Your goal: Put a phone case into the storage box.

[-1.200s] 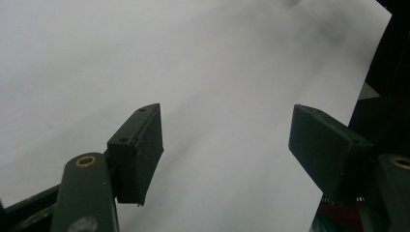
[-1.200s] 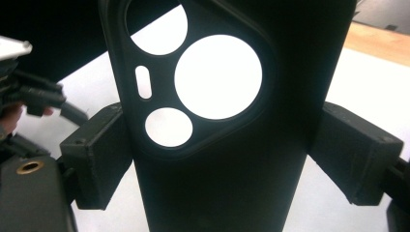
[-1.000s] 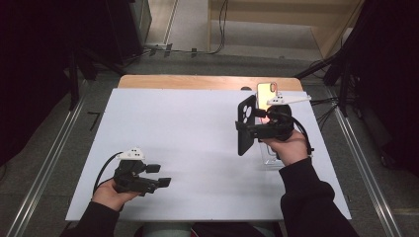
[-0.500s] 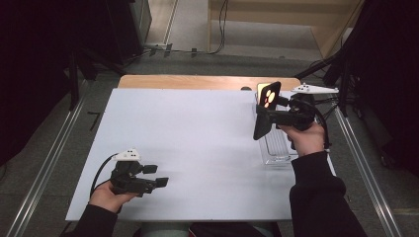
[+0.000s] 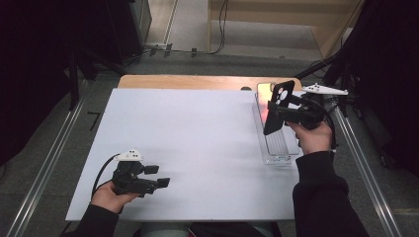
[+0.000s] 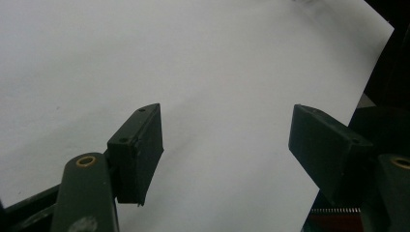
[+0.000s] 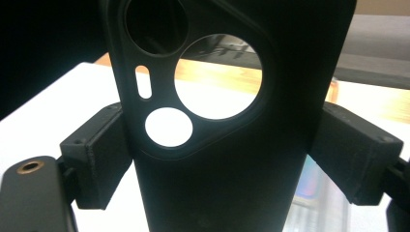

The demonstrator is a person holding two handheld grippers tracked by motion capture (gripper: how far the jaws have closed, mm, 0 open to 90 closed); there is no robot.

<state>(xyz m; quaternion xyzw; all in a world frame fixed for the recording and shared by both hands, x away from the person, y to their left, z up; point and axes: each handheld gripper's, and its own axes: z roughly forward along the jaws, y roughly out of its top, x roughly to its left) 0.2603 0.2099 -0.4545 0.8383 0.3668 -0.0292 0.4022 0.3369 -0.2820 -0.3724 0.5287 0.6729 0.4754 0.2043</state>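
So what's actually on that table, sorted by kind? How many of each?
Black phone case, clamped by the right gripper: 1
Phone, screen lit, lying in the tray: 1
Clear plastic tray: 1
White mat covering the table: 1
Total: 4

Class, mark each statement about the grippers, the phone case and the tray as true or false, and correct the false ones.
1. The right gripper holds a black phone case. True.
2. The left gripper grips a phone. False: its jaws are open with nothing between them.
3. The case has round camera cutouts. True.
4. The clear tray lies at the table's left edge. False: it lies at the right side, under the right gripper.
5. The case lies flat on the white table. False: it is held up in the air.
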